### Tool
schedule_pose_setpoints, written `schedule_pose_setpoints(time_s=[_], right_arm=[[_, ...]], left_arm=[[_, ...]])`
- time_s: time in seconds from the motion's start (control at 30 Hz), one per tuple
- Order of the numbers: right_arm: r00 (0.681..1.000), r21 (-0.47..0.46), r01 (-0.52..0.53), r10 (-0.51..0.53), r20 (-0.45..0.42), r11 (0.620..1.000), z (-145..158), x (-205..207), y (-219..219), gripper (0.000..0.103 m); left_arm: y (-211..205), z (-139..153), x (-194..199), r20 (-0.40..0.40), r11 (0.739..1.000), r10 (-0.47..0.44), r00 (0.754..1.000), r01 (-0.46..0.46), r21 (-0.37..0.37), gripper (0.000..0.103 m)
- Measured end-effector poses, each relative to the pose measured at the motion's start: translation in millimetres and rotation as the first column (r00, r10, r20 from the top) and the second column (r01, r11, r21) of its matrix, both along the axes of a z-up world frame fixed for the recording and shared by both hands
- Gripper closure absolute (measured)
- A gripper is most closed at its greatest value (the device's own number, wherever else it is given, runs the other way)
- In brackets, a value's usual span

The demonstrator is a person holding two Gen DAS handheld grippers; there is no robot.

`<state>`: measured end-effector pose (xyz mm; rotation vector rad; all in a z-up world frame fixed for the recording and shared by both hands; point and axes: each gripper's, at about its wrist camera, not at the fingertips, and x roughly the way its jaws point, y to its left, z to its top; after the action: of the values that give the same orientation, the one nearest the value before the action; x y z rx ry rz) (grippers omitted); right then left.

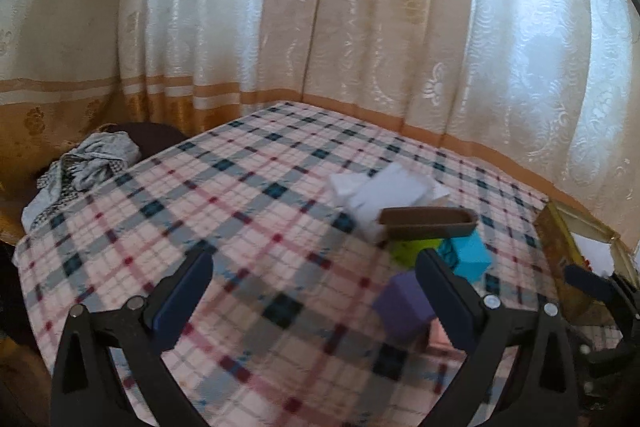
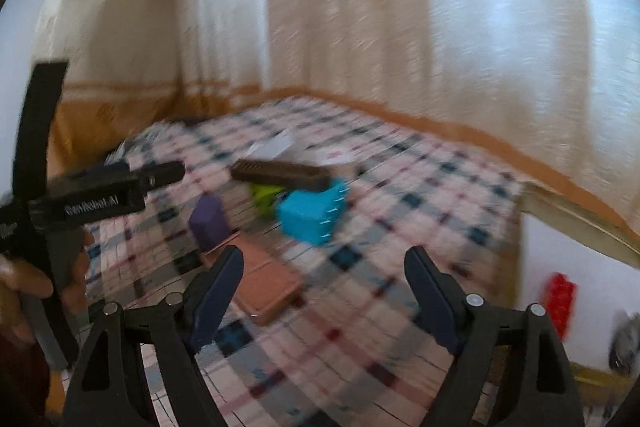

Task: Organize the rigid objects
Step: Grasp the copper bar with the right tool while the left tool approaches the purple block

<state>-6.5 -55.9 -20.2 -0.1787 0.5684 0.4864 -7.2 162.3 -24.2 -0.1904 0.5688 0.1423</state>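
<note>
Blocks lie on a plaid-covered table (image 1: 240,195). A brown tray (image 1: 428,222) rests on top of a lime block (image 1: 406,251) and a cyan block (image 1: 470,257). A purple block (image 1: 402,307) sits nearer, just left of my left gripper's right finger. My left gripper (image 1: 316,291) is open and holds nothing. In the blurred right wrist view I see the brown tray (image 2: 280,175), cyan block (image 2: 310,215), lime block (image 2: 266,199), purple block (image 2: 208,219) and a flat orange-brown block (image 2: 268,287). My right gripper (image 2: 324,287) is open and empty over the cloth, the orange-brown block by its left finger.
White papers (image 1: 384,187) lie behind the tray. A crumpled patterned cloth (image 1: 80,167) sits at the table's left edge. Curtains hang close behind. A gold-framed box (image 1: 576,255) stands at the right edge, with a red block (image 2: 560,303) below. The left gripper's body (image 2: 92,199) and a hand (image 2: 24,287) are at left.
</note>
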Motion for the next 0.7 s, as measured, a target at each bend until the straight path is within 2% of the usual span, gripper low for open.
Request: schedule_pose_setpoints(time_s=[0.1,0.37,0.43,0.53,0.63,0.7], right_arm=[[0.995,-0.026,-0.082,0.080,-0.059,0.996,-8,11,18,0.040],[0.956,-0.059,-0.241,0.227,-0.185,0.969,-24,32,49,0.040],[0.946,-0.067,-0.270,0.252,-0.204,0.961,-27,33,55,0.040],[0.949,-0.124,-0.272,0.245,-0.198,0.954,-30,28,62,0.040],[0.935,-0.138,-0.305,0.268,-0.233,0.942,-36,24,65,0.052],[0.934,-0.130,-0.299,0.263,-0.241,0.945,-36,23,61,0.054]], left_arm=[[10,-2,-1,-0.016,1.000,0.015,1.000,-0.015,0.005,0.000],[20,-3,-2,-0.031,1.000,0.025,0.999,-0.026,-0.017,0.000],[18,-2,-2,-0.029,1.000,0.012,0.999,-0.013,-0.024,0.000],[9,3,-3,-0.016,1.000,-0.026,1.000,0.025,-0.014,0.000],[0,5,-1,-0.020,0.999,-0.047,0.999,0.047,0.000,0.000],[-6,5,2,-0.032,0.998,-0.070,0.997,0.069,-0.006,0.000]])
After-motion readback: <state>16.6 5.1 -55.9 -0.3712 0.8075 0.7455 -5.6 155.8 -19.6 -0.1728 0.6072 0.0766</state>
